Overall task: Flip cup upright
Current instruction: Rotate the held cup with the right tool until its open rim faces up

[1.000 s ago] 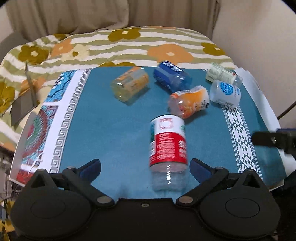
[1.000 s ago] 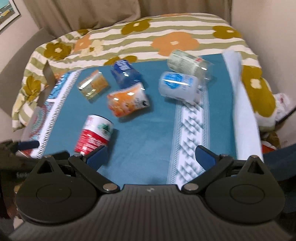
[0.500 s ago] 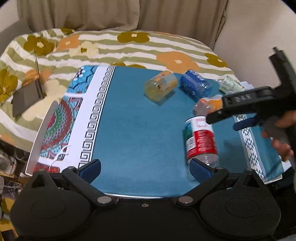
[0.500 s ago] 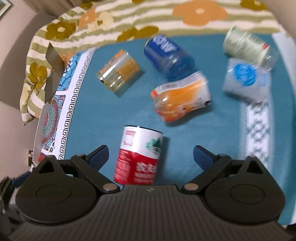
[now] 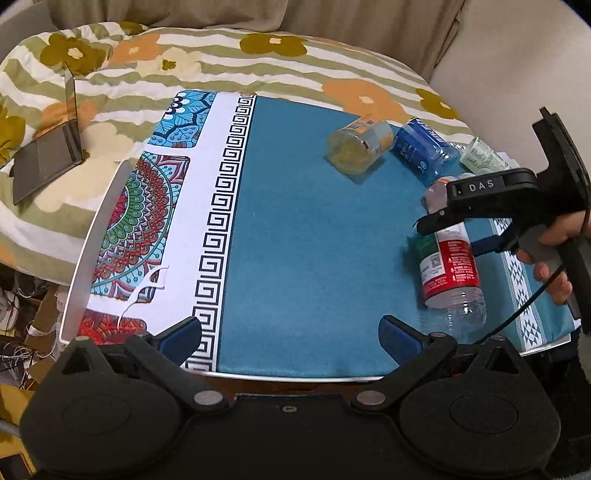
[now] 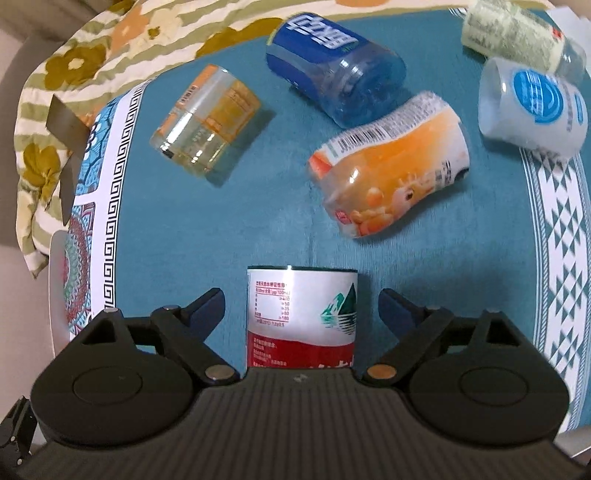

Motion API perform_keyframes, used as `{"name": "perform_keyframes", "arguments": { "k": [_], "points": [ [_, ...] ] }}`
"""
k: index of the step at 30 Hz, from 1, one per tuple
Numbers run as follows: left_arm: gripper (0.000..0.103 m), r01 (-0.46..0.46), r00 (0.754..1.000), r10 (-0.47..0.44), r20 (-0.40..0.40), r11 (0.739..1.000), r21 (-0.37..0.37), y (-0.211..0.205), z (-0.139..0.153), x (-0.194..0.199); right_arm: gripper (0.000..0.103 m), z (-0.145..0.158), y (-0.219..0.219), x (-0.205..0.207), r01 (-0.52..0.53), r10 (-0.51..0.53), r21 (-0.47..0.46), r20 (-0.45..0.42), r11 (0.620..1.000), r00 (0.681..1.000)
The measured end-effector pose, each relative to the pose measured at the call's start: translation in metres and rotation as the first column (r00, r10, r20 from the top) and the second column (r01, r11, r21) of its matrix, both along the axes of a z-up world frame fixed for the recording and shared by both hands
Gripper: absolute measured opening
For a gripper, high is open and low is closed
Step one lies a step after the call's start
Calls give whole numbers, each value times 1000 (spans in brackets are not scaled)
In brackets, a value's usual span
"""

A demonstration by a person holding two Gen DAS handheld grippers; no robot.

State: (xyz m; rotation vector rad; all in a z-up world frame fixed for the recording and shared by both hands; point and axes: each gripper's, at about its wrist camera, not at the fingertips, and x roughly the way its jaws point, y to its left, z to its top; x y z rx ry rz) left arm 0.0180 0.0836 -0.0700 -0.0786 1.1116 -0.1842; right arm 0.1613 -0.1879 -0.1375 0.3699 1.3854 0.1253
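A red-and-white labelled clear plastic cup [image 6: 302, 317] lies on its side on the teal cloth [image 6: 258, 229]. In the right wrist view it sits between my open right gripper's [image 6: 302, 308] two fingers, not clamped. In the left wrist view the same cup [image 5: 448, 266] lies at the right, with the right gripper [image 5: 480, 229] low over it. My left gripper [image 5: 290, 338] is open and empty at the table's near edge, well left of the cup.
Several other cups lie on their sides farther back: orange-print [image 6: 391, 166], blue [image 6: 332, 62], yellow-clear [image 6: 207, 122], white with blue logo [image 6: 532, 107], green-print [image 6: 517, 33]. The table's metal rim [image 5: 92, 236] runs at left. A floral blanket [image 5: 221, 55] lies behind.
My right gripper has come down and forward over the red-and-white cup, which now lies between its fingers. My left gripper has drawn back and to the left.
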Motion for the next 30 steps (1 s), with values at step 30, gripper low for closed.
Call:
{"name": "perform_keyframes", "arguments": {
  "k": [30],
  "points": [
    [103, 60, 998, -60, 20, 998, 15, -1, 2, 14, 77, 23, 36, -112, 302, -135, -34, 843, 953, 520]
  ]
}}
